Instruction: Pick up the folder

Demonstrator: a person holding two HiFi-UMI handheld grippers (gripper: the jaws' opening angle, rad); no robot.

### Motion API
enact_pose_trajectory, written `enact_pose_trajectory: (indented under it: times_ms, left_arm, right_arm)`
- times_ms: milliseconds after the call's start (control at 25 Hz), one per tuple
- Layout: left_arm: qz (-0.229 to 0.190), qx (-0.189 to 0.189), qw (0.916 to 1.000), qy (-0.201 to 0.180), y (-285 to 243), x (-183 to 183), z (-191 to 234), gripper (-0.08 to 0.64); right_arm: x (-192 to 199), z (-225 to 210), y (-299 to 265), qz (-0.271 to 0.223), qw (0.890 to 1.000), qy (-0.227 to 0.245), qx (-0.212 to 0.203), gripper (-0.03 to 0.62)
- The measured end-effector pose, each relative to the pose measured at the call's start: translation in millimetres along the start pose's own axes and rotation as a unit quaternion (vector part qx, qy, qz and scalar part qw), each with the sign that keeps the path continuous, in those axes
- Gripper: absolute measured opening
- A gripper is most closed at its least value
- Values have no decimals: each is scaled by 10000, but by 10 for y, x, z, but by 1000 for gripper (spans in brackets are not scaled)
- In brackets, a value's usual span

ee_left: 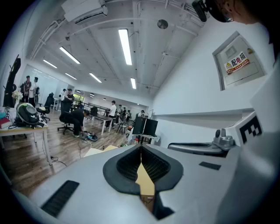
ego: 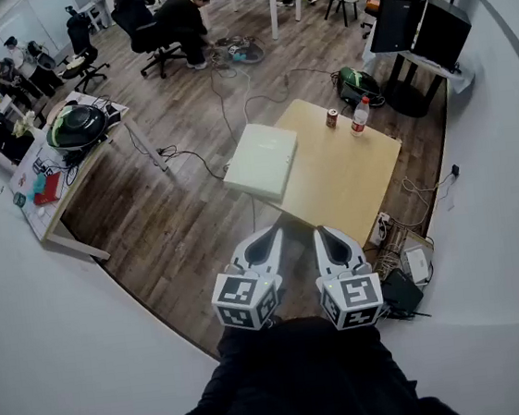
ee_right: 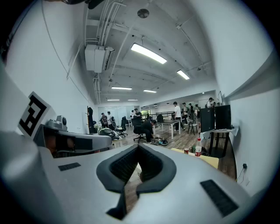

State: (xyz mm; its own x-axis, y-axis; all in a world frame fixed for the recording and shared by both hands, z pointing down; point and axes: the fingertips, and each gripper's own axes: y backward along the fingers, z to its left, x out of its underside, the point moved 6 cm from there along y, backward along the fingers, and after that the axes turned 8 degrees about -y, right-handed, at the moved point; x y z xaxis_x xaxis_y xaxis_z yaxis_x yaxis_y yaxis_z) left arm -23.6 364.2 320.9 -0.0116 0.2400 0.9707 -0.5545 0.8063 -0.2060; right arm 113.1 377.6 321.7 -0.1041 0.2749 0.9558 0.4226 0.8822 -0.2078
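The folder [ego: 262,160] is a pale, flat rectangle lying on the near left corner of the light wooden table [ego: 349,178], partly over the edge. Both grippers hover side by side close to my body, short of the table and apart from the folder. My left gripper [ego: 268,236] is shut with nothing between its pads [ee_left: 141,151]. My right gripper [ego: 326,234] is also shut and empty [ee_right: 138,151]. In the left gripper view a pale sliver of the folder [ee_left: 97,151] shows beyond the jaws.
A red can [ego: 331,117] and a clear bottle [ego: 359,116] stand at the table's far edge. Cables and power strips [ego: 406,264] lie on the floor by the table's near right corner. A cluttered desk [ego: 67,149] stands left, black monitors [ego: 421,30] far right, and people sit at the back.
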Motion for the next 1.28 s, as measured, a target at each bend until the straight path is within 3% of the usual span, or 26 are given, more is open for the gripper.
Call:
enact_pose_trajectory:
  times_ms: [400, 720, 1280]
  left_arm:
    - [4, 60, 10000, 1, 7, 50, 38, 34]
    - [18, 96, 9999, 21, 70, 95, 65, 34]
    - [196, -226, 9991, 288, 400, 423, 475, 34]
  right_arm:
    - [11, -1, -19, 21, 9998, -14, 214, 21]
    - [54, 119, -21, 4, 9999, -137, -10, 23]
    - [388, 594, -237, 563, 9981, 6, -245, 21]
